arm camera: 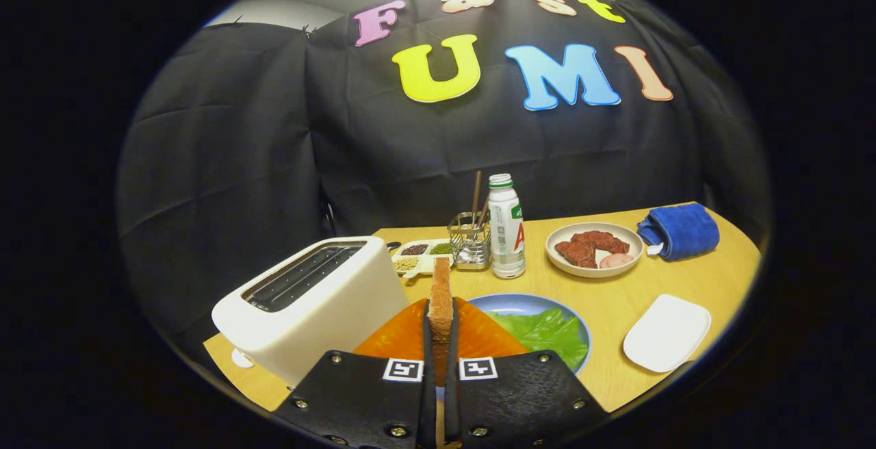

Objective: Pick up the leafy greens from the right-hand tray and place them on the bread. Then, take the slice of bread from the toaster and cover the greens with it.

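Observation:
My gripper [441,319] is shut on a slice of toasted bread [441,288], held upright and edge-on between both fingers [400,339]. The slice is in the air, just right of the white toaster [315,298], whose top slots look empty. Just ahead and to the right of the fingers, the leafy greens [544,331] lie spread on a blue plate [513,300]. I cannot see what lies under the greens. The right finger hides the plate's near part.
A white tray [667,332] lies bare to the right of the plate. Behind are a plate of meat [594,249], a blue cloth [679,230], a white bottle [506,226], a wire utensil holder [470,240] and a divided seasoning tray [421,254].

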Demonstrator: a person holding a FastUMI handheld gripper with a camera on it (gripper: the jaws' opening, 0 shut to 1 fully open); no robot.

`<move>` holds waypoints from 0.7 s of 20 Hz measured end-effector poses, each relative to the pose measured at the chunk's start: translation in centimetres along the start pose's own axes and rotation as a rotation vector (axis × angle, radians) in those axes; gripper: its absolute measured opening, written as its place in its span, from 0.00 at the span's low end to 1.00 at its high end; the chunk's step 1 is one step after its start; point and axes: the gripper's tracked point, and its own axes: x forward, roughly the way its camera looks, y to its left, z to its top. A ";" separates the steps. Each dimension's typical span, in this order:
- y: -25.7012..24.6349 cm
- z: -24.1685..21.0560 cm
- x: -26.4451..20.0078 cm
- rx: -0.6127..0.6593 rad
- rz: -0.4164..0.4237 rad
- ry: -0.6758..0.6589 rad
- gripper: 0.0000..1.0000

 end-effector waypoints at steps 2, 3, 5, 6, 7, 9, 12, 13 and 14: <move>-1.0 -1.0 0.3 -0.003 -0.023 0.024 0.05; -1.5 -0.9 0.5 0.014 -0.035 0.016 0.07; -2.5 -0.9 0.5 0.043 -0.072 0.020 0.09; -3.0 -1.1 0.6 0.035 -0.076 0.030 0.11; -3.2 -1.0 0.6 0.022 -0.075 0.034 0.14; -3.4 -0.7 0.6 -0.007 -0.070 0.022 0.17; -4.0 -0.4 0.8 -0.066 -0.076 0.020 0.19; -4.2 -0.4 0.7 -0.080 -0.079 0.021 0.23; -4.4 -0.4 0.9 -0.092 -0.085 0.023 0.23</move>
